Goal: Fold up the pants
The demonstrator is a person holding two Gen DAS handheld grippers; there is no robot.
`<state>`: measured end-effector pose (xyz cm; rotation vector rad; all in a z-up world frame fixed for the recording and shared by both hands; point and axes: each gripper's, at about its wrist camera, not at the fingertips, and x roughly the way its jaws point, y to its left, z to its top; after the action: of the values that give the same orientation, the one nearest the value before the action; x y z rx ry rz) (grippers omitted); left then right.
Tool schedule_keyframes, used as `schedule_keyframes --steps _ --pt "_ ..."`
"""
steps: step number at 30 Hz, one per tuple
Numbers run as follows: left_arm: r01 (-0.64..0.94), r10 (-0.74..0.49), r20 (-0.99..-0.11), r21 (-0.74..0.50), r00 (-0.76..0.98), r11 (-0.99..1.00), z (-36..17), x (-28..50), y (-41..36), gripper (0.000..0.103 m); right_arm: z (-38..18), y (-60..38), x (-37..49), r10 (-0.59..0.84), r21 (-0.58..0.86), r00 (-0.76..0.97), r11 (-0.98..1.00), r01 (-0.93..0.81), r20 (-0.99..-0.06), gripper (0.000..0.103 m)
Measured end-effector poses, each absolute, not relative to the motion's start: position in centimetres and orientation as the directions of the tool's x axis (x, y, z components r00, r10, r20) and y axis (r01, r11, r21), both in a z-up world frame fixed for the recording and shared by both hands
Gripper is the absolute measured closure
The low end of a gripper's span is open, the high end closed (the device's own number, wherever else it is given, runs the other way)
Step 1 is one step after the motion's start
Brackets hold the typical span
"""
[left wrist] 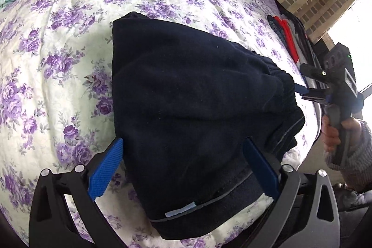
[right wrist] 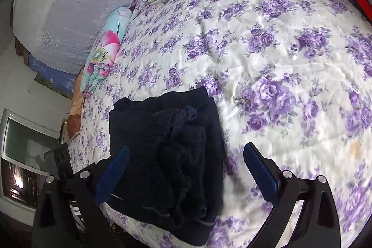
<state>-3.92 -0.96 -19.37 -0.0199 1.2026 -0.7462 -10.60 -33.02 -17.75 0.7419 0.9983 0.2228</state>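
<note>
Purple-flowered bedding [left wrist: 69, 43] covers the bed that carries the work. On it the dark pants [left wrist: 197, 108] lie folded into a compact bundle, between and just ahead of the left gripper [left wrist: 183, 169], whose fingers stand wide on either side of the cloth, gripping nothing. The right gripper [right wrist: 186, 169] is likewise spread wide, the bundle's waistband end near its left finger. Both seem poised to square up or press the stack, since the folding looks nearly done. A rolled floral quilt [right wrist: 104, 55] lies well beyond.
</note>
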Motion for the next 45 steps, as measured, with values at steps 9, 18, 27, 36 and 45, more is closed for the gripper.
schedule_keyframes --steps 9,18,27,36,45 --pt "0.444 -0.568 -0.82 -0.483 0.074 0.755 -22.2 -4.3 0.4 0.005 -21.3 -31.5 -5.8 0.61 0.702 0.431 0.708 0.081 -0.665 0.003" --pt "0.38 -0.602 -0.792 -0.528 0.102 0.759 -22.0 -4.1 1.1 0.042 -20.3 -30.4 -5.9 0.615 0.692 0.445 0.722 0.015 -0.651 0.043" --pt "0.406 -0.643 -0.748 -0.544 0.162 0.734 -17.2 -3.6 0.8 0.084 -15.1 -30.1 -6.7 0.604 0.672 0.495 0.739 -0.055 -0.624 0.057" --pt "0.517 -0.651 -0.694 -0.452 0.307 0.727 -9.8 7.1 -5.1 0.084 -7.5 -35.5 4.6 0.581 0.625 0.584 0.765 -0.155 -0.567 0.057" --pt "0.472 -0.565 -0.704 -0.358 0.431 0.806 -7.5 26.6 -11.1 0.083 -5.5 -40.7 27.5 0.579 0.577 0.603 0.784 -0.228 -0.549 0.057"
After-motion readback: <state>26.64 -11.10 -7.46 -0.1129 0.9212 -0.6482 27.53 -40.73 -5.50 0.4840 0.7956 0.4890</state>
